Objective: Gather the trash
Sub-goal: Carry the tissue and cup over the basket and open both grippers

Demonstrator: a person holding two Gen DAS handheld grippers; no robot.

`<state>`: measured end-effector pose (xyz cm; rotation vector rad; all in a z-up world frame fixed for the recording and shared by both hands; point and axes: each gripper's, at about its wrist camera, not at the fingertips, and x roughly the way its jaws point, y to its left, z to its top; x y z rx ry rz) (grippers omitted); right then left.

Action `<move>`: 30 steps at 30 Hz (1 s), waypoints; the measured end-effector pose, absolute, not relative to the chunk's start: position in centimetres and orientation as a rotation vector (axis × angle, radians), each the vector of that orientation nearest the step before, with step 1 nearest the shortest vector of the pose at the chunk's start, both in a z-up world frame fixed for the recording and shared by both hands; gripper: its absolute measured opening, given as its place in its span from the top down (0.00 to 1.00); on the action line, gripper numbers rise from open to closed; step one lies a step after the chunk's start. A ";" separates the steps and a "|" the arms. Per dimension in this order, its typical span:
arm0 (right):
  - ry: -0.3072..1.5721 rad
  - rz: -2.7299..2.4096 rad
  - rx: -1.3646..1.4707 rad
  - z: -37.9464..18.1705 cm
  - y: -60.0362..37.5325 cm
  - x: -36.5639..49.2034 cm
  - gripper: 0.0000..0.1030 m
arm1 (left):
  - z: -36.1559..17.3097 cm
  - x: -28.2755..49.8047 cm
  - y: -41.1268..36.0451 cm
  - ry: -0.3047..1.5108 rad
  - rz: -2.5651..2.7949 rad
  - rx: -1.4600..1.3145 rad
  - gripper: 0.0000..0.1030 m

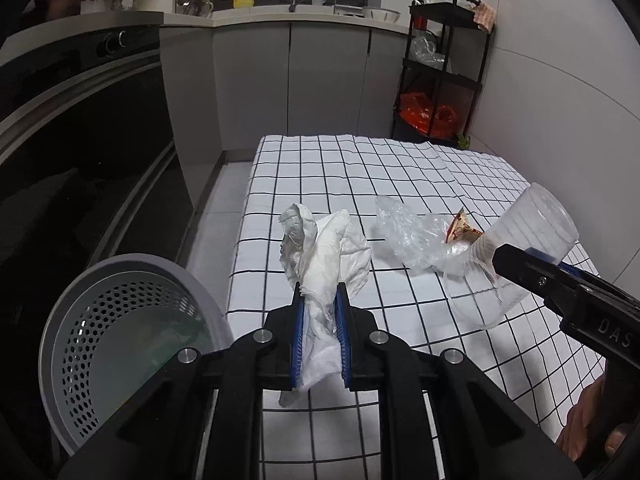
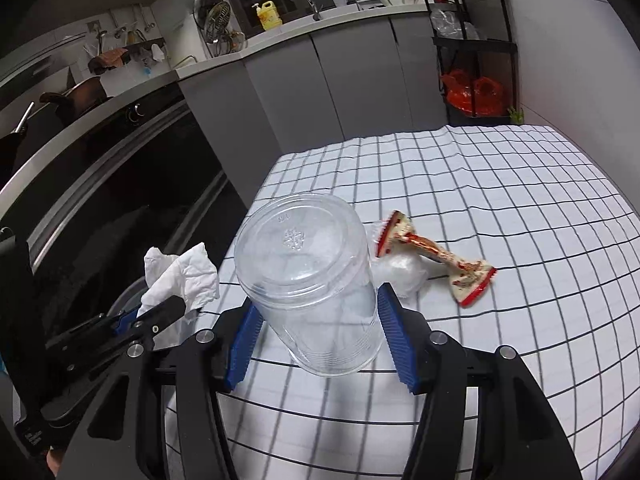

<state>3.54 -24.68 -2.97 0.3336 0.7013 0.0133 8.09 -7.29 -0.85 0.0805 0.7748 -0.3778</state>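
Note:
My left gripper (image 1: pixel 320 292) is shut on a crumpled white tissue (image 1: pixel 324 248), lifted over the near left edge of the checked tablecloth (image 1: pixel 360 168). A grey perforated bin (image 1: pixel 120 332) stands below and to its left. My right gripper (image 2: pixel 320 300) is shut on a clear plastic cup (image 2: pixel 308 272), tilted with its base towards the camera and held above the cloth. In the left wrist view the right gripper (image 1: pixel 516 256) and the cup (image 1: pixel 536 220) show at the right. A red and cream wrapper (image 2: pixel 436 256) and crumpled clear plastic (image 1: pixel 408 236) lie on the cloth. The left gripper (image 2: pixel 176 306) with the tissue (image 2: pixel 180 276) shows at the lower left.
A black oven front (image 1: pixel 80 152) fills the left side, close to the bin. Grey cabinets (image 1: pixel 288 80) run along the back. A black shelf cart (image 1: pixel 444 72) with red bags stands at the back right. A hand (image 1: pixel 588 420) shows behind the right gripper.

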 end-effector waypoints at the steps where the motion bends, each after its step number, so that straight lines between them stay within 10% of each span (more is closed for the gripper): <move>1: 0.700 0.026 0.339 -2.9 -24.2 3.7 0.46 | -0.6 8.1 -6.6 0.775 -0.371 0.070 0.86; 30: 0.854 0.377 0.248 -5.0 -5.3 10.4 0.46 | -2.0 7.5 11.7 0.837 -0.031 0.012 0.86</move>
